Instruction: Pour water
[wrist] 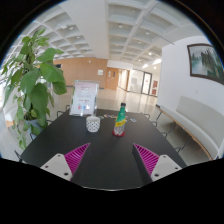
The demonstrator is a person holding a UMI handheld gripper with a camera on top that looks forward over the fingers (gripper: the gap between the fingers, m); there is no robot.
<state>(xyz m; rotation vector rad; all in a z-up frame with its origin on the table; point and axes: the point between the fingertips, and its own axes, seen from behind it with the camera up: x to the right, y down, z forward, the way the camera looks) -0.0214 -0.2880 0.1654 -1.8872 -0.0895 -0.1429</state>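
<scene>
Nothing of the pour looks begun, by my reading: the bottle [121, 118] stands untouched on the dark table [60, 150], and the cup [93, 124] just beside it sits on its own, apart from the bottle by a small gap. The gripper [112, 158] hangs back from both, its fingers spread wide with nothing between them, the pink pads [77, 154] facing each other over bare tabletop. Both vessels stand well beyond the fingertips, toward the far side of the table. The bottle is upright, its long axis vertical and its green cap pointing at the ceiling; whether the cap is screwed on I cannot tell. The cup is upright too, mouth upward. Still to come, I judge: reaching in, clamping the bottle, carrying it over the cup and tipping it. A plant [30, 80] stands off to one side.
</scene>
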